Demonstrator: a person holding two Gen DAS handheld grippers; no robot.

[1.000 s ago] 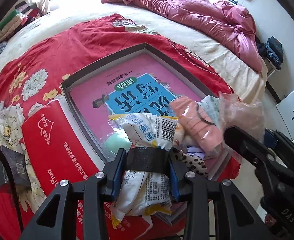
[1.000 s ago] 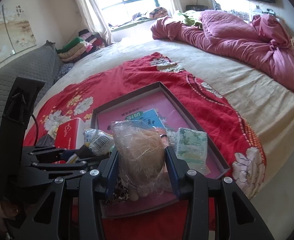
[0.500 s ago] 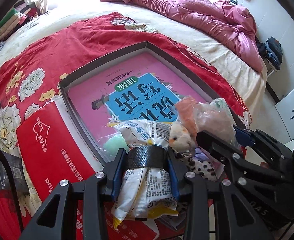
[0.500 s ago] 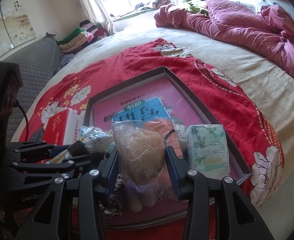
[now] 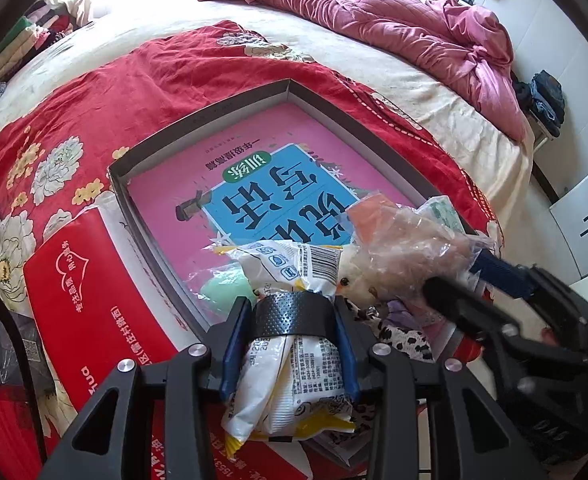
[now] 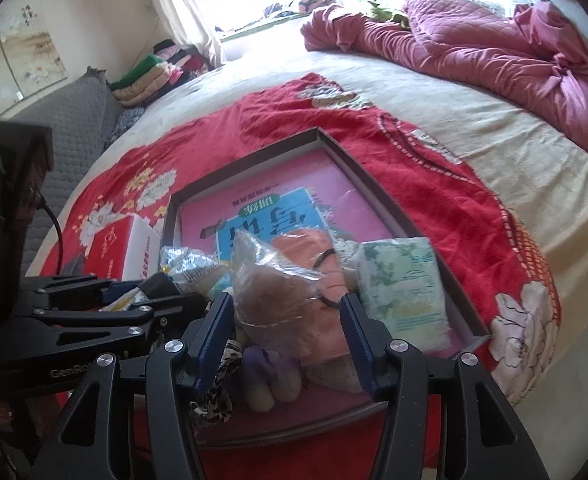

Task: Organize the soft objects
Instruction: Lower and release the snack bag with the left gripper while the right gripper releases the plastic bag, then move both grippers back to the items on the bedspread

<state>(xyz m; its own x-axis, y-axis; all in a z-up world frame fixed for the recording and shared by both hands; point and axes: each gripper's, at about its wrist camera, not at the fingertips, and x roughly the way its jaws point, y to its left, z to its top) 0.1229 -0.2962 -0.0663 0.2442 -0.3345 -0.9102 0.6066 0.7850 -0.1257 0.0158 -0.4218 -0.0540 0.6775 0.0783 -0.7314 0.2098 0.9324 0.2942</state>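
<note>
Only the right wrist view shows the green-patterned tissue pack (image 6: 404, 280). The left gripper (image 5: 290, 344), angled steeply down, clamps a white plastic snack packet (image 5: 294, 372). The right gripper (image 6: 286, 336) has just been opening, its jaws loose around the clear-bagged plush toy (image 6: 278, 292).

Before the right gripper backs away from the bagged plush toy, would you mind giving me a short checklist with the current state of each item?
1. Right gripper jaws have just been opening, bagged plush toy between them: ok.
2. Pads clear of the bag's plastic on both sides: cannot tell; the left pad looks close to it.
3. Toy lies inside the grey tray, on the other soft things: ok.
4. Left gripper shut on the white snack packet: ok.
5. Tissue pack sits in the tray beside the toy, out of the way: ok.
6. Left gripper close beside the right; room to withdraw: cannot tell.
</note>
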